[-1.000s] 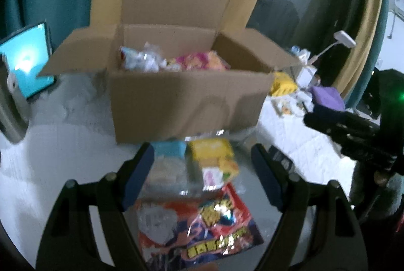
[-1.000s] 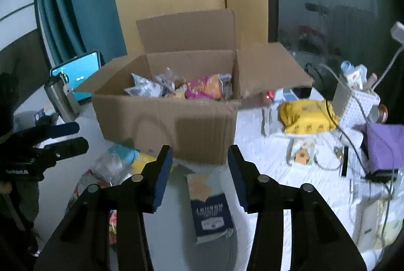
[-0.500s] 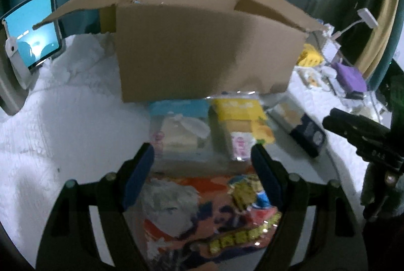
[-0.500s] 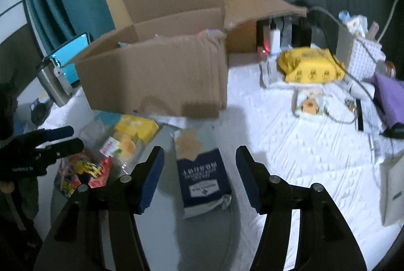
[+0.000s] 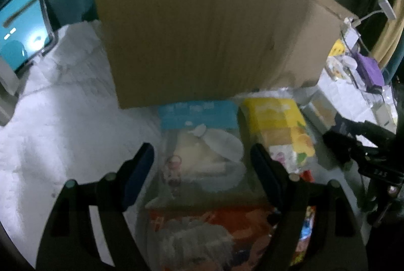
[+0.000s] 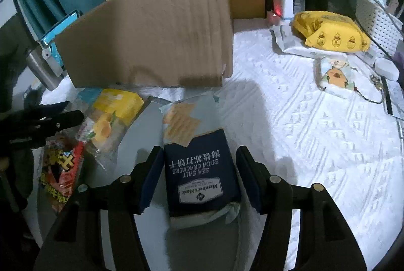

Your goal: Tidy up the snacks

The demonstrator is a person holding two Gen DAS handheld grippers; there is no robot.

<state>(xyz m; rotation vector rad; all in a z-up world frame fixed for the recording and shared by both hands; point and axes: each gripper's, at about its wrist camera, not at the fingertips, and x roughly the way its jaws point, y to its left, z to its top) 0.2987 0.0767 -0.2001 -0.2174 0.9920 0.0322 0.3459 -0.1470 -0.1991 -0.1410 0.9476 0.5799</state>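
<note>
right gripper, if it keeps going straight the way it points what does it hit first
Most likely the navy soda cracker pack, which lies between the open right gripper fingers; no pad visibly presses it. Depth is unclear, but nothing else shows in that line.

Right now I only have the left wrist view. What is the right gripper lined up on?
Observer: The right gripper straddles a navy soda cracker pack, jaws open.
Operator: Is that pack's label readable?
Observer: Yes, it reads upside down: sea salt soda crackers.
Operator: Anything right of the cardboard box?
Observer: A yellow pouch printed with small figures, lying on the white cover.
</note>
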